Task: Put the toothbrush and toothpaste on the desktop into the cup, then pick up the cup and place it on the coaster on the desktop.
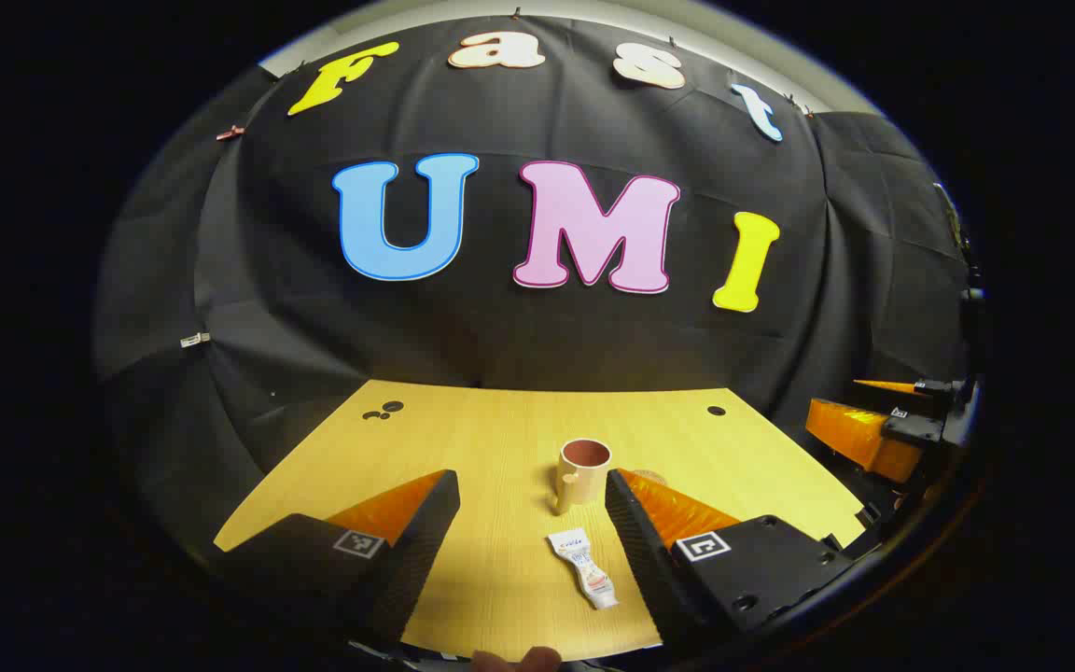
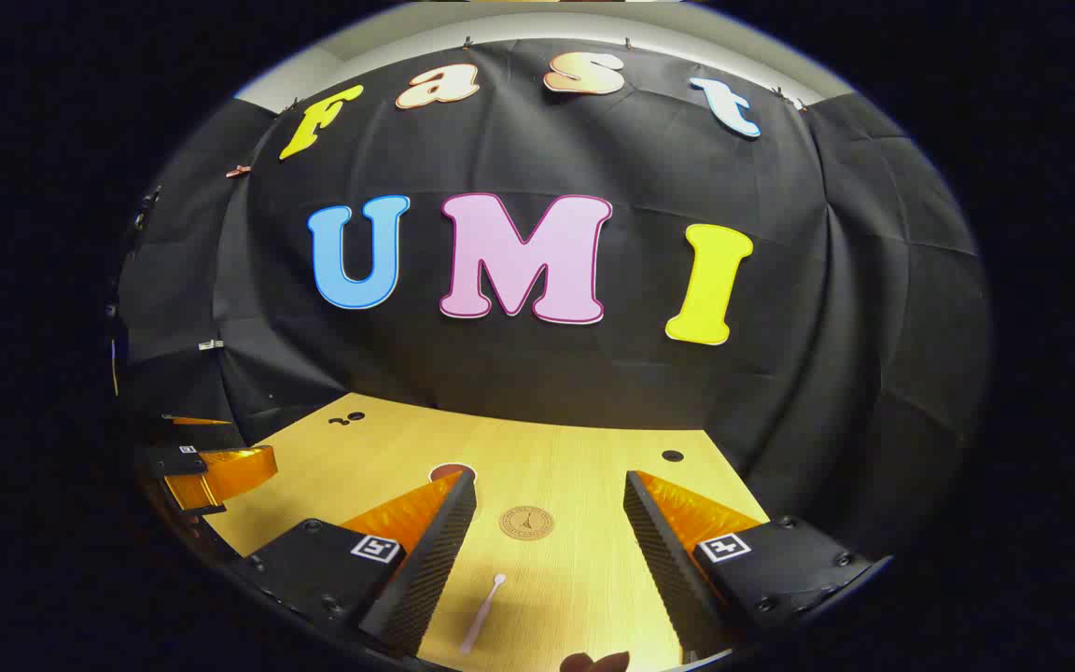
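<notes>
**Toothpaste and toothbrush both flat, nothing gripped yet**

Toothpaste (image 1: 582,567) lies flat on the tabletop (image 1: 491,448), nearest the front edge, between the spread fingers of the left tool (image 1: 530,506), which hangs above it, jaws wide apart and empty. In the right gripper view the toothbrush (image 2: 483,612) lies likewise near the front edge, slightly slanted, between the open, empty fingers of the right tool (image 2: 549,509).

Next out: the cup (image 1: 583,474), upright, mouth open, handle toward the viewer's left, just behind the toothpaste. Beside and a little beyond it, the round coaster (image 2: 526,522), bare.

Judgement: first step not begun. For a good pick, lower the left tool squarely over the tube's middle, fingers straddling its narrow width, and close before lifting; a flat tube may slide if pinched at one end. Tip it upright over the cup mouth. The thin brush handle needs the fingers right down at the wood.
</notes>
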Motion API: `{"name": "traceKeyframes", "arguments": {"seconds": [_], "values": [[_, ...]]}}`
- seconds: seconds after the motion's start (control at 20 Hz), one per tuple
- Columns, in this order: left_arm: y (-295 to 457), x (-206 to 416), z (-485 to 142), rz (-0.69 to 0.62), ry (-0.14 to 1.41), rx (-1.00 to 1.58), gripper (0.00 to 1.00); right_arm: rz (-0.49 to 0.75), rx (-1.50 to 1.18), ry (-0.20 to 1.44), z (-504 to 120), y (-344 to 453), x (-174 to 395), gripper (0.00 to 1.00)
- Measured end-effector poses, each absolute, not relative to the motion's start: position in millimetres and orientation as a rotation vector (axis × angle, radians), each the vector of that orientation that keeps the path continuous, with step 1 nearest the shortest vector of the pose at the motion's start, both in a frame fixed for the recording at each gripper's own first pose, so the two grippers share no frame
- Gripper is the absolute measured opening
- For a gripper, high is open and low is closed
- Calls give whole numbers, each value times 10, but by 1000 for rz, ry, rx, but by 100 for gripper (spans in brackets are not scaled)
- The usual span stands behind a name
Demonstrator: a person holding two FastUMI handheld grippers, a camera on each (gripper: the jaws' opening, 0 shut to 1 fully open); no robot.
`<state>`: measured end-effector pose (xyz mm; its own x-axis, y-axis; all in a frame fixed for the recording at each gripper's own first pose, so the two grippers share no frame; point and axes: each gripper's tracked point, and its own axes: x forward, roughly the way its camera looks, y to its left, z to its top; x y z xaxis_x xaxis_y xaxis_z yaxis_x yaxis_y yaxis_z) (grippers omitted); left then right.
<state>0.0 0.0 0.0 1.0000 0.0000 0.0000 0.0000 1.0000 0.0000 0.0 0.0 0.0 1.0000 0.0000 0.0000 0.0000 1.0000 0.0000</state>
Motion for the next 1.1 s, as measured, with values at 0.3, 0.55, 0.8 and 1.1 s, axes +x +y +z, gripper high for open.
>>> {"name": "traceKeyframes", "arguments": {"seconds": [0.3,0.55,0.8,1.1], "values": [[-47,44,-22,2,12,4,98,7,4,3,-5,-19,58,98],[-102,65,-69,2,26,3,97,12,7,-7,4,-23,85,99],[-197,129,-163,4,46,-10,98,18,7,7,-57,-101,125,98],[-424,269,-409,-13,111,-11,98,27,-9,45,-228,-197,187,98]]}}
